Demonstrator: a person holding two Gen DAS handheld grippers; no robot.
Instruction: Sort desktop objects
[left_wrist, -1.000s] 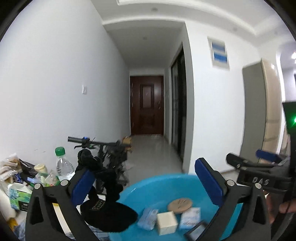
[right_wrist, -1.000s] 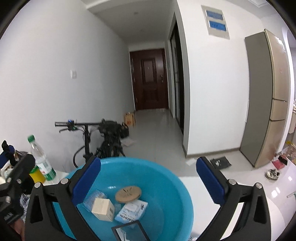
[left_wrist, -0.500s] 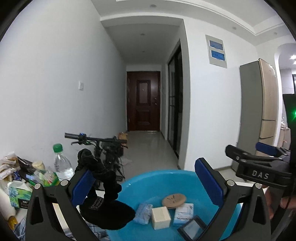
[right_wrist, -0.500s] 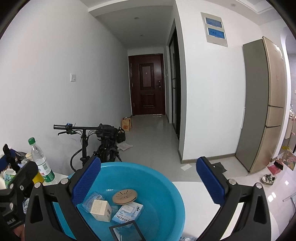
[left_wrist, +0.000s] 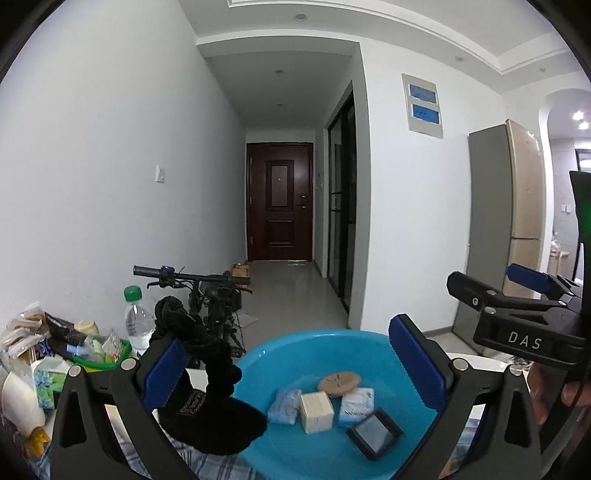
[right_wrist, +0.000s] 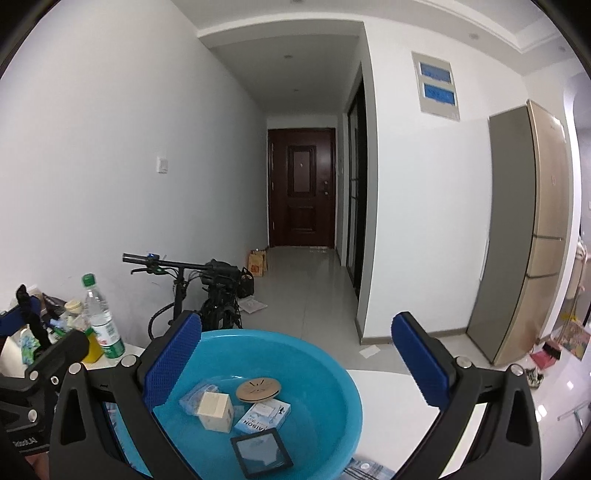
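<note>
A blue plastic basin (left_wrist: 384, 448) stands on the table and also shows in the right wrist view (right_wrist: 325, 373). In it lie a round wooden coaster (left_wrist: 339, 382), a cream cube box (left_wrist: 316, 411), a clear packet (left_wrist: 284, 406), a white-blue box (left_wrist: 356, 404) and a small black-framed screen (left_wrist: 373, 432). My left gripper (left_wrist: 291, 365) is open above the basin's near left; a black cloth item (left_wrist: 207, 402) hangs on its left finger and droops over the basin rim. My right gripper (right_wrist: 295, 362) is open and empty above the basin.
At the left stand a water bottle (left_wrist: 137, 325), a tissue box (left_wrist: 46, 380), snack packets in a green tray (left_wrist: 92, 347) and a white bottle (left_wrist: 18, 402). A bicycle (right_wrist: 207, 291) leans by the wall behind. White tabletop (right_wrist: 391, 410) lies right of the basin.
Both cameras have tilted up and drawn back a little, so the basin sits lower in view. The black cloth still hangs on the left finger. Jaw openings are unchanged.
</note>
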